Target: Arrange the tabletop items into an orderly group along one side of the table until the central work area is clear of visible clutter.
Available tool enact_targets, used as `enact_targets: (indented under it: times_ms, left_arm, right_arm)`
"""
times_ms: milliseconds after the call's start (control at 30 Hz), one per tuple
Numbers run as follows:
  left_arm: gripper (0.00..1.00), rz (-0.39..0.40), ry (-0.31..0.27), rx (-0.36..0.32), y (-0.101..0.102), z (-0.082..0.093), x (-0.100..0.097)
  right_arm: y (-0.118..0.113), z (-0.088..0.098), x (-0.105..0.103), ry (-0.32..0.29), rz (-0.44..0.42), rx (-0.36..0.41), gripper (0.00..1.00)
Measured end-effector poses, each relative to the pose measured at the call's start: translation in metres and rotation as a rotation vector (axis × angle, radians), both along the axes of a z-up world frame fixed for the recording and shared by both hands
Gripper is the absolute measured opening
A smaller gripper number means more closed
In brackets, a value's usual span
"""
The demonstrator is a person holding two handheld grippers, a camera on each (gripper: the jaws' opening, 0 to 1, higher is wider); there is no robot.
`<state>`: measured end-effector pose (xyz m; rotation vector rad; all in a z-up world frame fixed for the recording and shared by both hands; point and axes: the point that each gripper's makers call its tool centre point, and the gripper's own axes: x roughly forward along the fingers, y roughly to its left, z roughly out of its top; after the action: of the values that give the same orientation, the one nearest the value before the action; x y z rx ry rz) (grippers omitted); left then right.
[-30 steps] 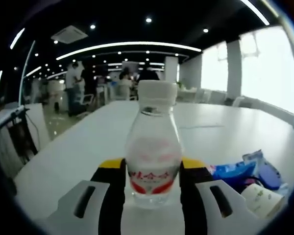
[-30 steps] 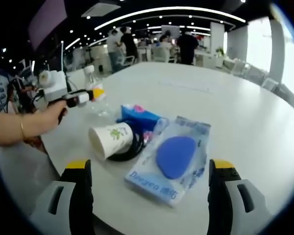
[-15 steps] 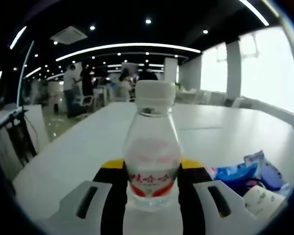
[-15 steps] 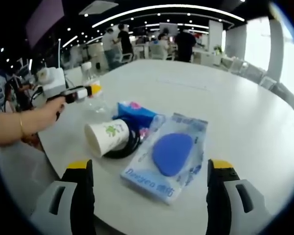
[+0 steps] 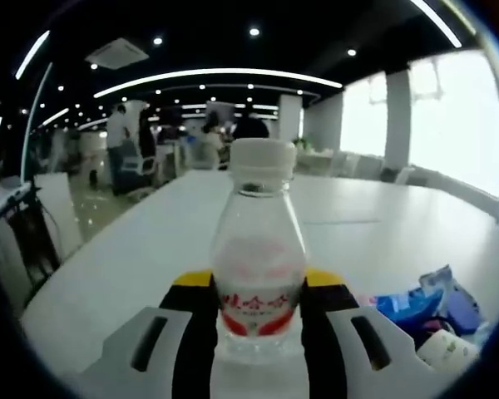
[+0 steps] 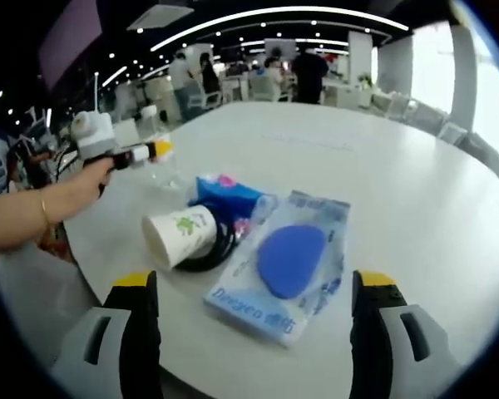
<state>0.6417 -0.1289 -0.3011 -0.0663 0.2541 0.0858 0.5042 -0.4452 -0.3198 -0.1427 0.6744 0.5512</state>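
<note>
Gripping the water bottle point(image 5: 259, 274) at its lower label band, the left gripper point(image 5: 258, 332) is clenched on it near the tabletop point(image 5: 382, 233) edge. The bottle looks clear, light and thin-walled, likely to flex; the low hold suits it. The right gripper point(image 6: 254, 324) hangs released above the wipes pack point(image 6: 284, 264), paper cup point(image 6: 180, 234) and blue packet point(image 6: 224, 193).
</note>
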Motion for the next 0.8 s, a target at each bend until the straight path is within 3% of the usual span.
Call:
enact_targets:
  times_ms: [367, 800]
  left_arm:
    - [0.34, -0.018, -0.025, 0.02, 0.016, 0.015, 0.04]
    - [0.35, -0.015, -0.013, 0.017, 0.032, 0.002, 0.075]
  right_arm:
    - [-0.001, -0.006, 0.0, 0.022, -0.006, -0.003, 0.96]
    - [-0.008, -0.02, -0.001, 0.071, -0.034, -0.019, 0.96]
